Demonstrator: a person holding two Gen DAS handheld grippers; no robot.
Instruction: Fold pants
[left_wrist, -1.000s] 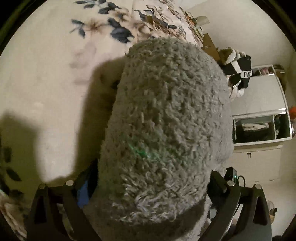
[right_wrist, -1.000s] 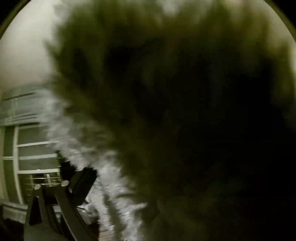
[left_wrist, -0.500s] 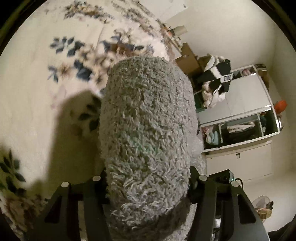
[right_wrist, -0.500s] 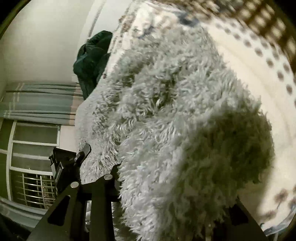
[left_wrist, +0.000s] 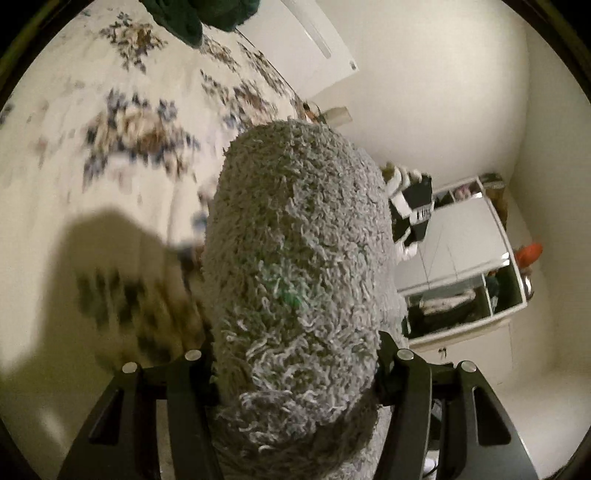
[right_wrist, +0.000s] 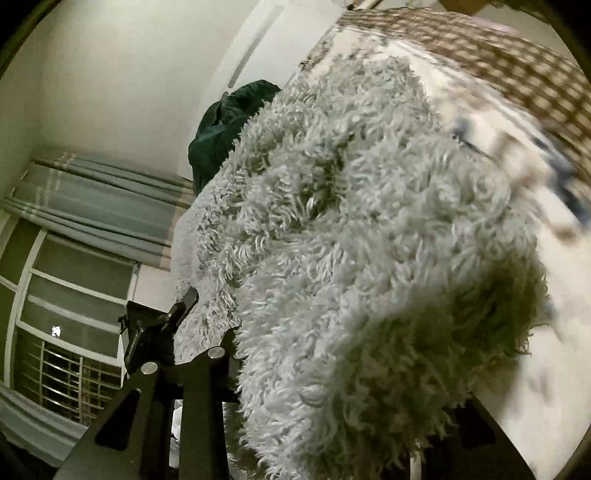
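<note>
Two grippers — left gripper (left_wrist: 295, 369), right gripper (right_wrist: 332, 369) — each clamped on fluffy grey pants (left_wrist: 299, 258), no legible writing.

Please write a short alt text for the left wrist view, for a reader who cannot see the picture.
A thick bundle of fluffy grey pants fills the middle of the view, clamped between the black fingers of the left gripper. Behind it lies a blurred cream bedspread with blue and brown flowers; a white cabinet stands against the wall at right.

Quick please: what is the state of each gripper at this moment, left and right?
Left gripper: closed on the fluffy grey pants, held above the floral bedspread.
Right gripper: closed on the same pants.
</note>
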